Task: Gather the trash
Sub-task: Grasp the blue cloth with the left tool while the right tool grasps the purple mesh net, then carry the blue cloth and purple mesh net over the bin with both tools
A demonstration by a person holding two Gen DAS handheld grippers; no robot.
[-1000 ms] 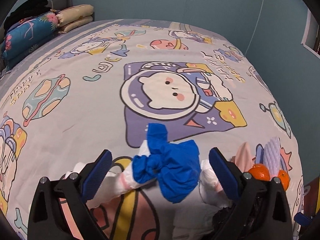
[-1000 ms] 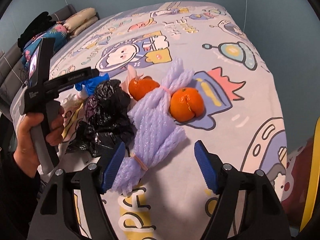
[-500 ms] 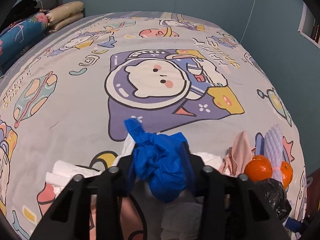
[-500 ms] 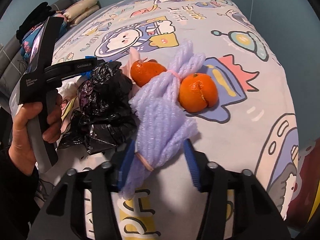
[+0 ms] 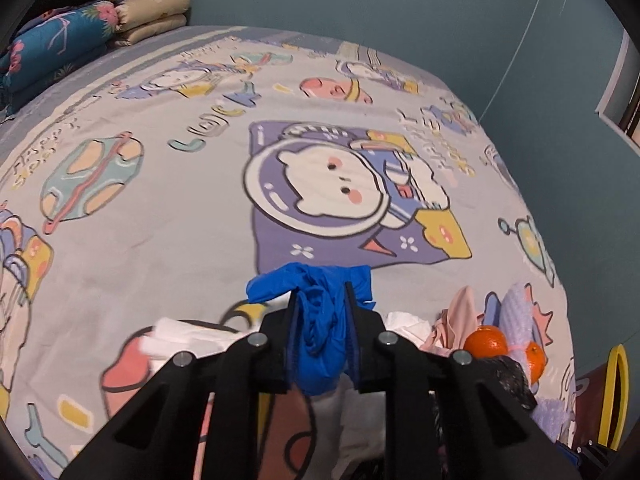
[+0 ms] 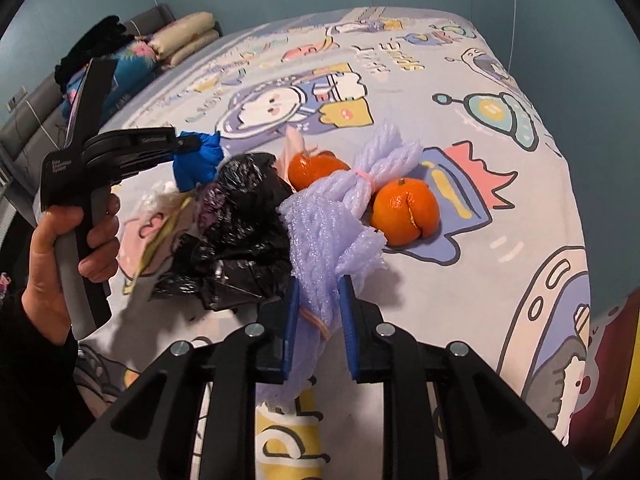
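My left gripper (image 5: 320, 300) is shut on a crumpled blue glove (image 5: 320, 320) and holds it above the bed; the glove also shows in the right wrist view (image 6: 198, 158). My right gripper (image 6: 319, 284) is shut on a bundle of purple foam net (image 6: 332, 220) tied with a pink band. A black plastic bag (image 6: 240, 224) lies left of the net. Two orange tangerines (image 6: 404, 212) (image 6: 314, 168) lie beside the net. White tissue (image 5: 188, 336) lies under the left gripper.
The cartoon-print bedsheet (image 5: 160, 200) covers the bed. Folded pillows and a blue quilt (image 5: 60, 48) are stacked at the far left corner. A teal wall (image 5: 560, 120) borders the bed's right side. A pink scrap (image 5: 456, 320) lies by the tangerines.
Both grippers have closed: the left on the blue glove, the right on the purple foam net. The left gripper has lifted the glove off the tissue.
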